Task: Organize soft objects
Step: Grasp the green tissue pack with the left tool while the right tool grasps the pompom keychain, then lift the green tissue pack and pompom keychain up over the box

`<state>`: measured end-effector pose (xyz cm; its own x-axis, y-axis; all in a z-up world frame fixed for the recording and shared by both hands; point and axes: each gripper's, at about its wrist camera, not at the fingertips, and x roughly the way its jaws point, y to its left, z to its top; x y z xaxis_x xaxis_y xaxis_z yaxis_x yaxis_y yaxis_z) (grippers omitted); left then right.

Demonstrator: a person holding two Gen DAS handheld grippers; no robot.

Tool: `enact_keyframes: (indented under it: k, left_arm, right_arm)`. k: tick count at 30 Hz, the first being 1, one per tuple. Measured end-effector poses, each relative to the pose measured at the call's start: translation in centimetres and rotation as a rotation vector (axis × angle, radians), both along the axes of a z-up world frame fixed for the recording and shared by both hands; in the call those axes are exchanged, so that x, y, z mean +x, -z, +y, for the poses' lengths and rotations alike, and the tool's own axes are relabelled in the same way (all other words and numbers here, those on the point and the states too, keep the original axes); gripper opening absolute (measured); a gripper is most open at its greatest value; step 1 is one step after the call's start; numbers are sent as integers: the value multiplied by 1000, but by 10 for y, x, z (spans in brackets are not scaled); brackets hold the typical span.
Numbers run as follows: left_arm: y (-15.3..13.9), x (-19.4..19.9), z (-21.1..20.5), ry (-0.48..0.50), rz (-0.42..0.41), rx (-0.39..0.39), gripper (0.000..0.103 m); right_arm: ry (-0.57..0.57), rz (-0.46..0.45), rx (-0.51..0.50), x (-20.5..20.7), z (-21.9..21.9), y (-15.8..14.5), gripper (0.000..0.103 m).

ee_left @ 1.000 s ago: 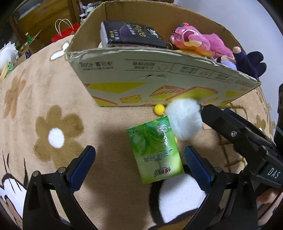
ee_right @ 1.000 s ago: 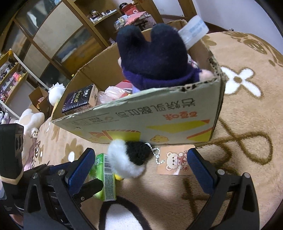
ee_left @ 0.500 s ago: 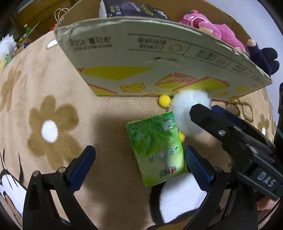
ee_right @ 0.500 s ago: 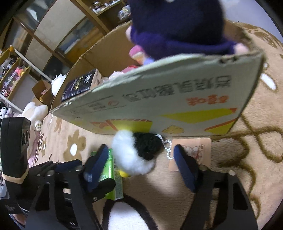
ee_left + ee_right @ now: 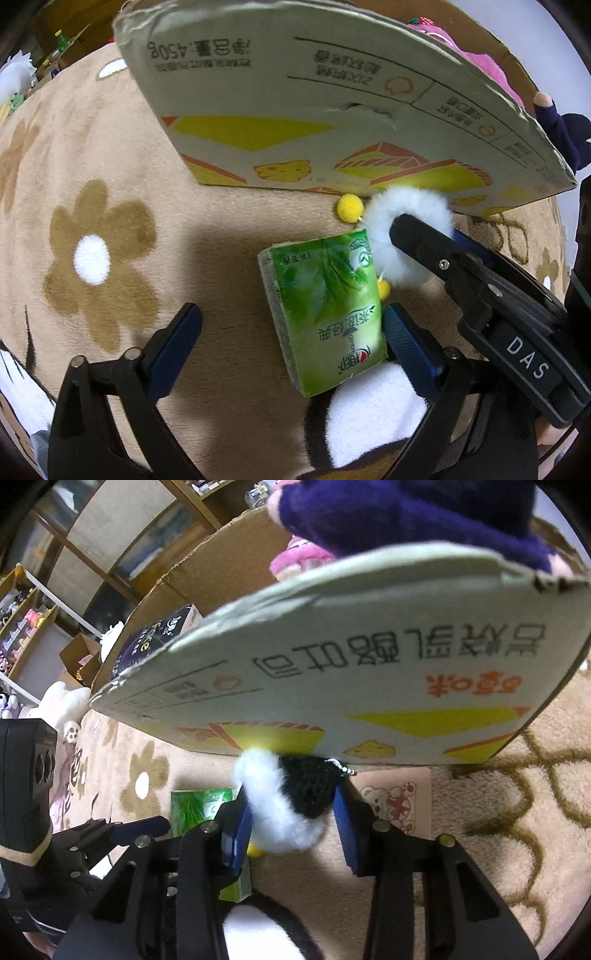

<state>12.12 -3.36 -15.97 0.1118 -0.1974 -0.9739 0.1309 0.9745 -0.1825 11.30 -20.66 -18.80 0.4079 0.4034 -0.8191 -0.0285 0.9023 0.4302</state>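
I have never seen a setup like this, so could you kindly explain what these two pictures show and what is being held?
No robot here: a person holds a two-finger gripper in each hand, each with a fisheye camera looking along its jaws. The left gripper view shows open jaws around a green tissue pack lying on a brown flower-patterned blanket. The right gripper view shows jaws on either side of a black-and-white pompom keychain, seemingly about to pinch it. Behind stands a cardboard box already holding plush toys.

purple plush (image 5: 388, 513) cut off at top, box (image 5: 332, 110) interior mostly hidden
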Motion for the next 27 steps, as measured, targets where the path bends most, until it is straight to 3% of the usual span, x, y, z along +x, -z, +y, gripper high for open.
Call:
enact_keyframes:
  k: [6,12,17,27]
  left_arm:
    - [0,-5,-15,14,-5,-14,83]
    - [-3,-9,-18,32,9,-77,56]
    - [-4,-11,-17,3,17,-97,51]
    - [-23,-29,-13,13,-78,-3,50]
  right_arm:
    - [34,-1,-8,-3,-7,-3,43]
    - [53,-4,-16,-3,-15,-5,43]
    - [57,-23,-39,-7,-17,-13,42]
    - [84,-68,-33,-23,-31,-33,42]
